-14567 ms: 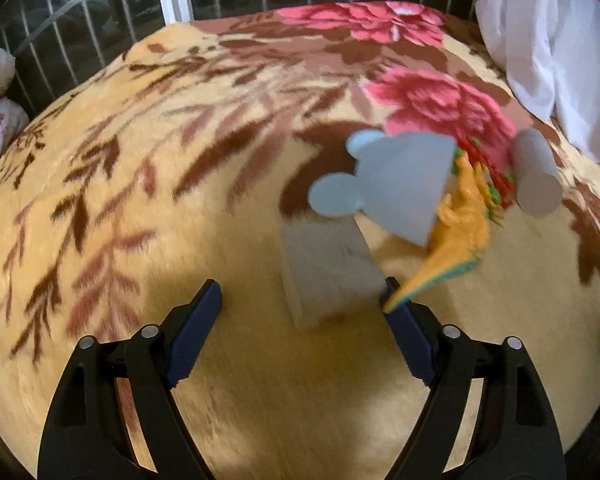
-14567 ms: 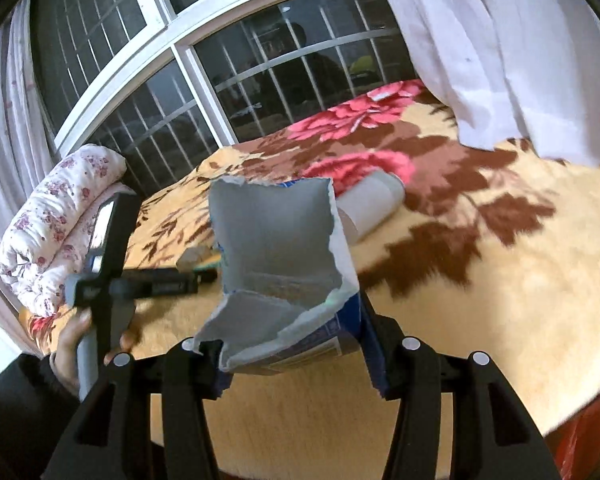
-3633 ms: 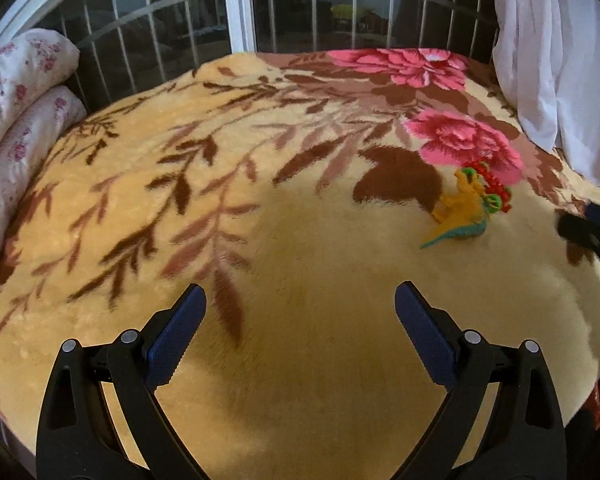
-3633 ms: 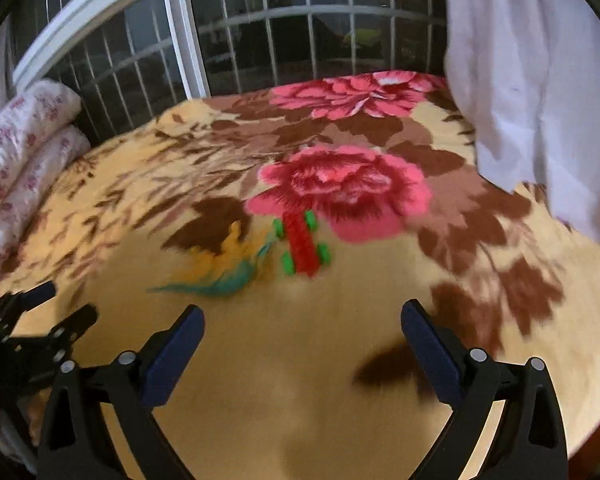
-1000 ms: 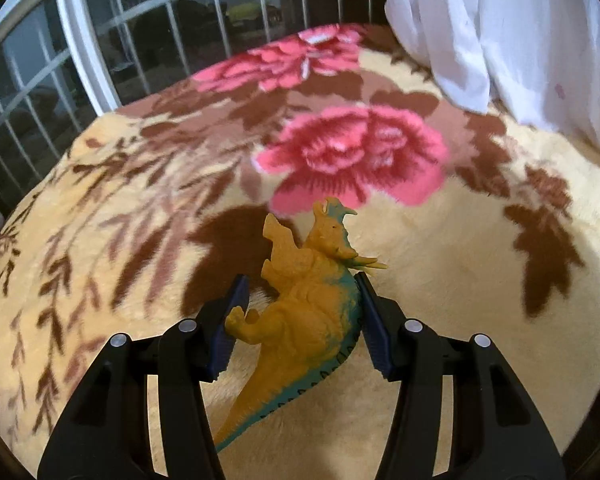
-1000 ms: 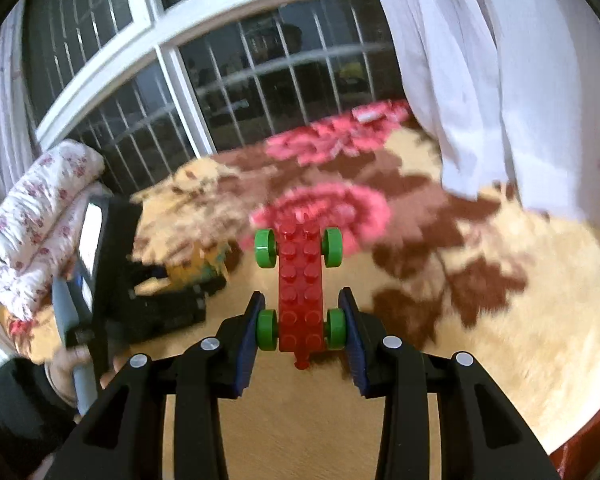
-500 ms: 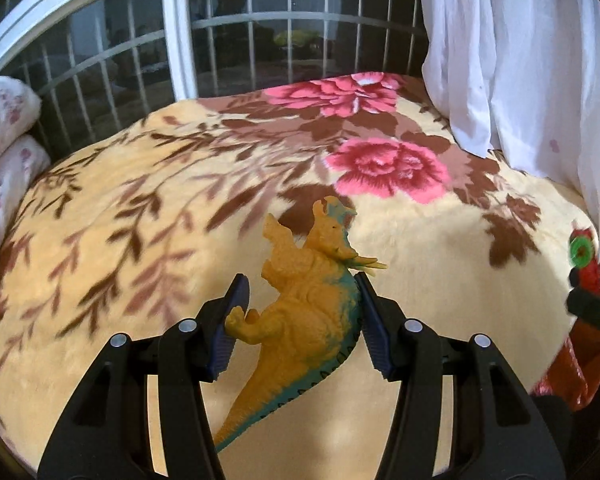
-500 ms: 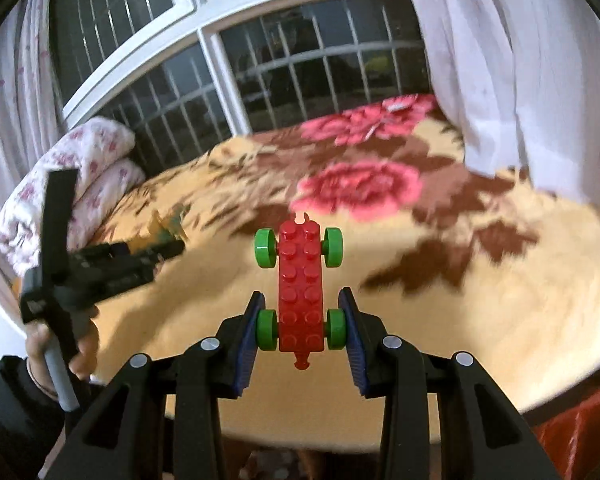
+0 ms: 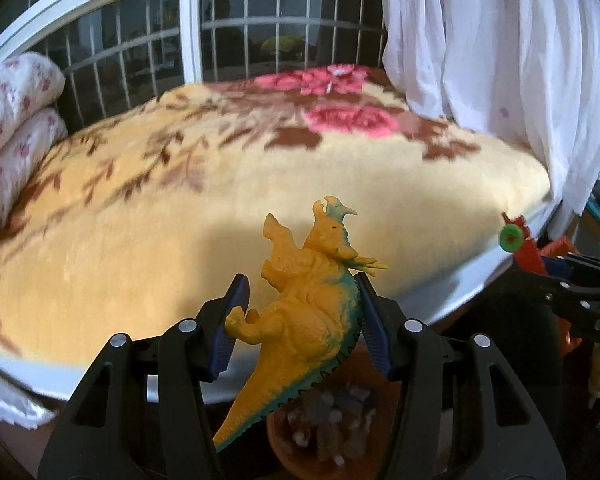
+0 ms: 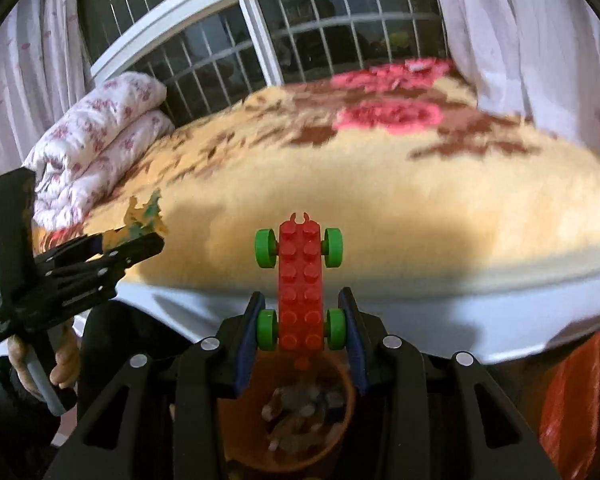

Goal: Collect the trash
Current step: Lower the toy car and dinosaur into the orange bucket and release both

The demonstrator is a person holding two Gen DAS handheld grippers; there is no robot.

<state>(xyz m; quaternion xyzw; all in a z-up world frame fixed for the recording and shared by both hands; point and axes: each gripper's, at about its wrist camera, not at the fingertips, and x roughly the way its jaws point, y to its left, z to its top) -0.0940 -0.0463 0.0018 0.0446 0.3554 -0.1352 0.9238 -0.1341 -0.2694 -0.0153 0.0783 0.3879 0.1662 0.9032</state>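
Observation:
An orange toy dinosaur with a teal belly is clamped between the blue pads of my left gripper. It hangs past the bed's front edge, above an orange bin that holds crumpled trash. My right gripper is shut on a red brick car by its rear green wheels. This car is also above the orange bin. In the right wrist view, the left gripper with the dinosaur shows at the left, held by a person's hand. The red car also shows at the right edge of the left wrist view.
The bed carries a yellow blanket with pink flowers and a white edge. A folded floral quilt lies at its left end. White curtains hang at the right, before a barred window. A red plastic bag sits right of the bin.
Both grippers have drawn back from over the blanket to beyond the bed's front edge, each still holding its toy. The orange bin has come into view under both.

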